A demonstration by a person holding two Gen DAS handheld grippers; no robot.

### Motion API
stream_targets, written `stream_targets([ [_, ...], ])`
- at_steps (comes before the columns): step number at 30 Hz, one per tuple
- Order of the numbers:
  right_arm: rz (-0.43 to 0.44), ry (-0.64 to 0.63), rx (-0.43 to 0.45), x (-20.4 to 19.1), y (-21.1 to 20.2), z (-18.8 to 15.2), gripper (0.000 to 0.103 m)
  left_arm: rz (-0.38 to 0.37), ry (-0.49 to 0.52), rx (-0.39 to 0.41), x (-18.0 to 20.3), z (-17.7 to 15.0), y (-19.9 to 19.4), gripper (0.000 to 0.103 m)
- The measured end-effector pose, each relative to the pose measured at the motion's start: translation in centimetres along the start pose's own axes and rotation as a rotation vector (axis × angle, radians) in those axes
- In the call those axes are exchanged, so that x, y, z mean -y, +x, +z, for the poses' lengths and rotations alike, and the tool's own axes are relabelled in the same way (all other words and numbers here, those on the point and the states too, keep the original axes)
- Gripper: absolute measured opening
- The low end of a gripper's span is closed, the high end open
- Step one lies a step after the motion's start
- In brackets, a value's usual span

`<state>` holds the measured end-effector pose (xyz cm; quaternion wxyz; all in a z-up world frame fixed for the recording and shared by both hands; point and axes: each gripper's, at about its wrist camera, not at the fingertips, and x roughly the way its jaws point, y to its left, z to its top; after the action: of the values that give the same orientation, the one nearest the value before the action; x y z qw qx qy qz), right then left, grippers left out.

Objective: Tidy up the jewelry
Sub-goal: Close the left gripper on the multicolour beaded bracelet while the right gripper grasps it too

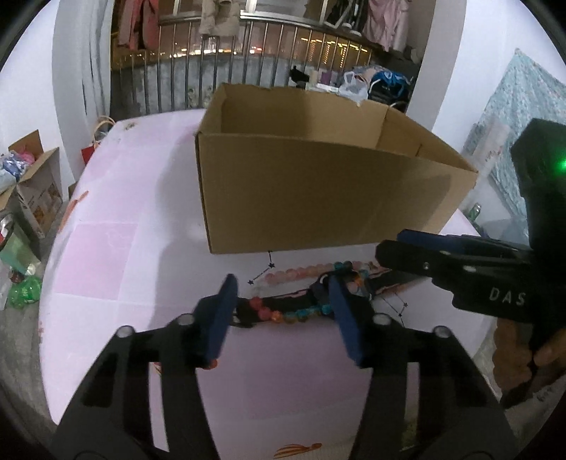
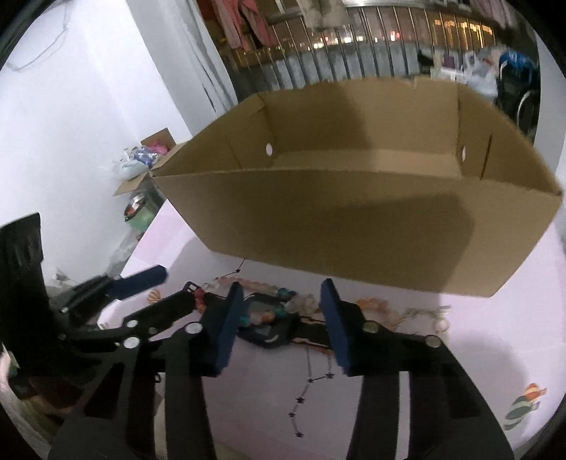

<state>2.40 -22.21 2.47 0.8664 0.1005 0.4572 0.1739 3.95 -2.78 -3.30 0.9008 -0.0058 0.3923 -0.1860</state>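
Cardboard box [image 1: 318, 191] at twelve o'clock, empty; beaded jewelry [image 1: 293, 313] heaped just before it. Pickup step, seemingly: left gripper [image 1: 283, 318] and right gripper [image 2: 283, 327] half-closed astride strands, nothing pinched yet. Next: clench, lift, drop inside.

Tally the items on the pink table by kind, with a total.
Open brown cardboard box: 1
Multicoloured bead bracelet: 1
Pale pink bead bracelet: 1
Thin chain with dark stars: 1
Black strap: 1
Total: 5, as far as the tangle shows.

White walls [image 1: 28, 106] flank a metal railing [image 1: 247, 53] hung with clothes [image 1: 138, 24].
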Motion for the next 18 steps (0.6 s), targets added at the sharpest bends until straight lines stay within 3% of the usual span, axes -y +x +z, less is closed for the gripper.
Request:
stream_targets([
  [9,0.028,0.105,-0.087,1.1,2.0,-0.5,0.035,0.01,-0.023,-0.091,-1.0,-0.4,2.2,0.02],
  [18,0.016,0.141,-0.127,1.4,3.6,-0.4,0.034,0.019,-0.062,-0.135,-2.2,-0.4,3.4,0.02],
])
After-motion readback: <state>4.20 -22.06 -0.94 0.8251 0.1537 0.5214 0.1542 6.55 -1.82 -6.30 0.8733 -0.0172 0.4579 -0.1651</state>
